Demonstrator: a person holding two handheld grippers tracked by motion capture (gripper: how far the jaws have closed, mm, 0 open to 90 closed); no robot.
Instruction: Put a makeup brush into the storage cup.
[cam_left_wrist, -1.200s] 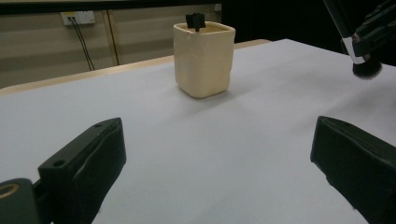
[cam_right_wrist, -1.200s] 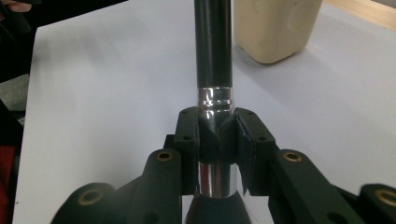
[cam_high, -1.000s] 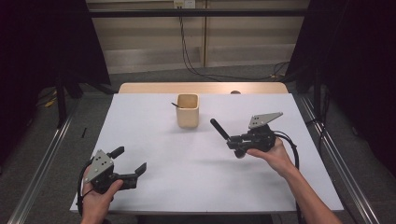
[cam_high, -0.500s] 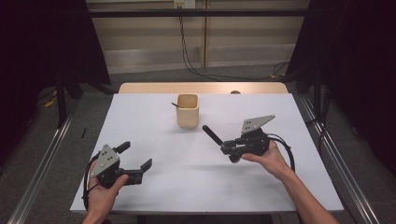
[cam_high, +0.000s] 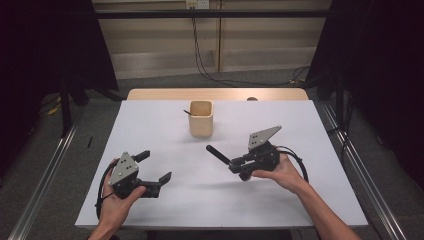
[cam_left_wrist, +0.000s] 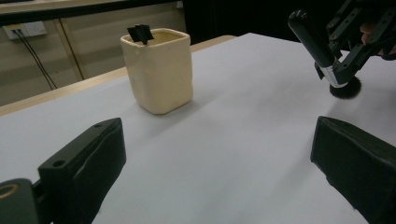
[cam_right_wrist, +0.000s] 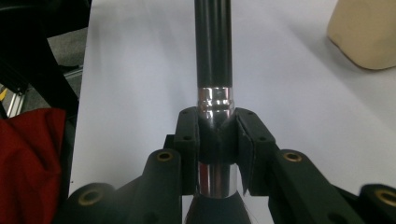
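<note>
The right tool (cam_high: 239, 162) pinches a makeup brush (cam_right_wrist: 214, 70) at its silver collar, with the long black handle sticking out ahead of the jaws and the dark bristle head behind them, hanging close over the table (cam_high: 300, 130) towards its right edge. The left tool (cam_high: 155, 170) is spread wide with nothing between its jaws, low over the table near the front left corner. A cream cup (cam_high: 201, 119) stands near the middle of the table's back edge, with a small black thing (cam_left_wrist: 140, 33) already poking out at its rim; the brush looks meant to join it.

The grip is the weak point. The jaws bear on a smooth, round metal band, so I judge that the brush may roll or slide between the pads if the hand tilts sharply, and then drop onto the table. The long handle leads the way, so a low or hurried approach may strike the cup's wall and push the light cup towards the back edge or tip it. The bristles sit close to the table in the left gripper view and may drag and splay. The piece already in the cup may also block the handle on entry. The free left tool could steady the cup.
</note>
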